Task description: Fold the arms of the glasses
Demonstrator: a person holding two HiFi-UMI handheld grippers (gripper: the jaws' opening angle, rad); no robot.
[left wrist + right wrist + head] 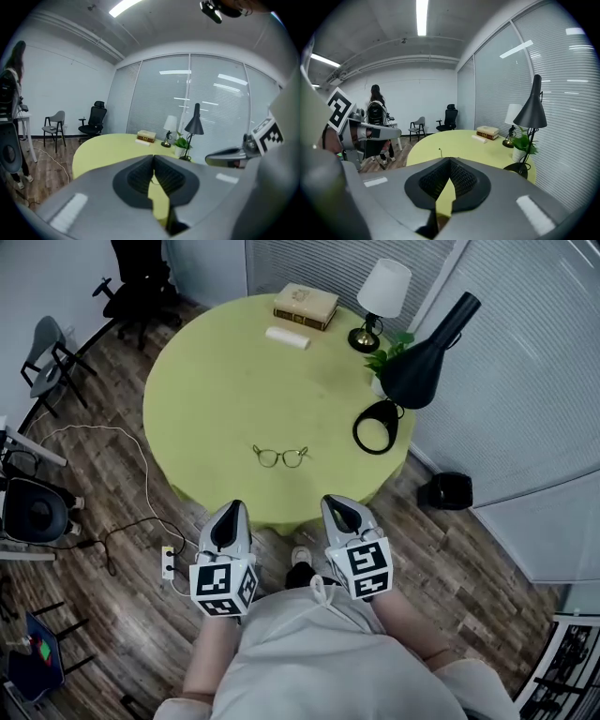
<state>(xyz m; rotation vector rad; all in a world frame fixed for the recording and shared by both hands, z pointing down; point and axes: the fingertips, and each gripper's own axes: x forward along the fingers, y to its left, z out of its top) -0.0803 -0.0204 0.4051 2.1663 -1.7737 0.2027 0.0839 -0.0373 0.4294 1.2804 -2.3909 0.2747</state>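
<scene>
Head view: the glasses (281, 457) lie crosswise at centre, above and midway between the left gripper (232, 512) and right gripper (336, 505) — all 2 closed, empty.

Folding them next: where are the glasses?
Head view: the glasses lie on the yellow-green table near its front edge, ahead of the left gripper and right gripper, left of the black lamp's base.

The left hand-held gripper (234, 509) and right hand-held gripper (335, 503) are pale grey shells with dark ribbed pads (138, 180), each bearing a cube (223, 583) of black-and-white square markers. The person wears a light top (309, 652), possibly with a drawstring (319, 592)
</scene>
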